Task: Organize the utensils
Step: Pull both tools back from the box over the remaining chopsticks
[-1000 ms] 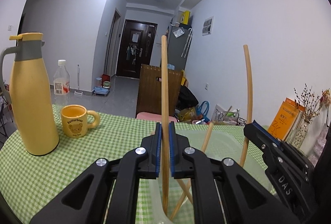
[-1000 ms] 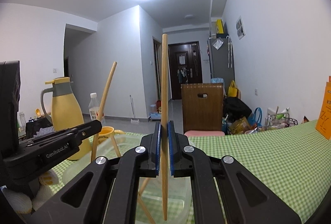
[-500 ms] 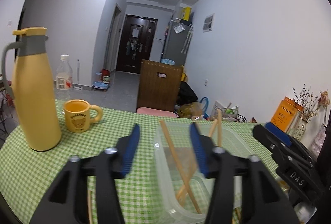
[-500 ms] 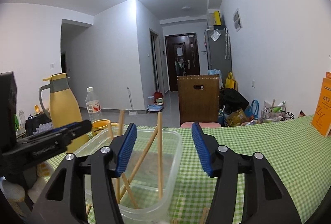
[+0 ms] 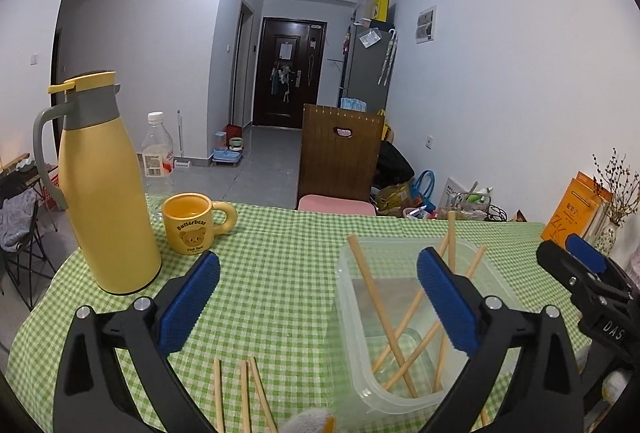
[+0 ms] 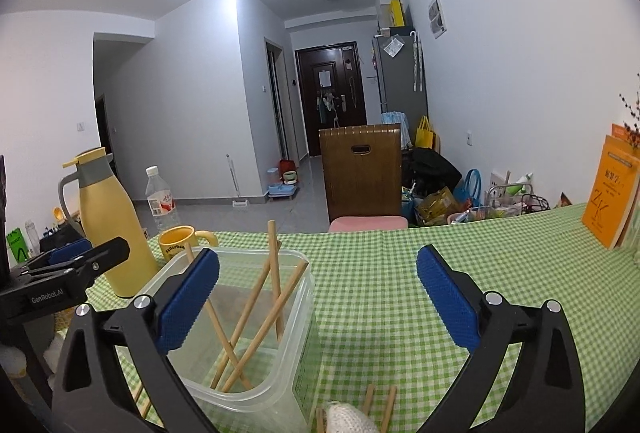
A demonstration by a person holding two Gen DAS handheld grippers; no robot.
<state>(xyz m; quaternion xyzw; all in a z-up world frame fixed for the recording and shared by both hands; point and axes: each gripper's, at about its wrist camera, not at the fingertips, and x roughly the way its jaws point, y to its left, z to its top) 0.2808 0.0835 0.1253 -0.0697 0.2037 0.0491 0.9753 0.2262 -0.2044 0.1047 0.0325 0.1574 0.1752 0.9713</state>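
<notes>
Chopsticks in container: several wooden sticks lean crossed inside the clear plastic container, tips above its rim.
Loose chopsticks: three lie flat on the checked worktop, at about 9 o'clock from the container.
Left gripper: jaws wide apart and opening; nothing between the pads.
Right gripper: jaws wide apart and opening, nothing gripped; container at its 8 o'clock.
Flask: yellow, upright, at 10 o'clock from the container.
Mug: yellow, just beside the flask.
</notes>
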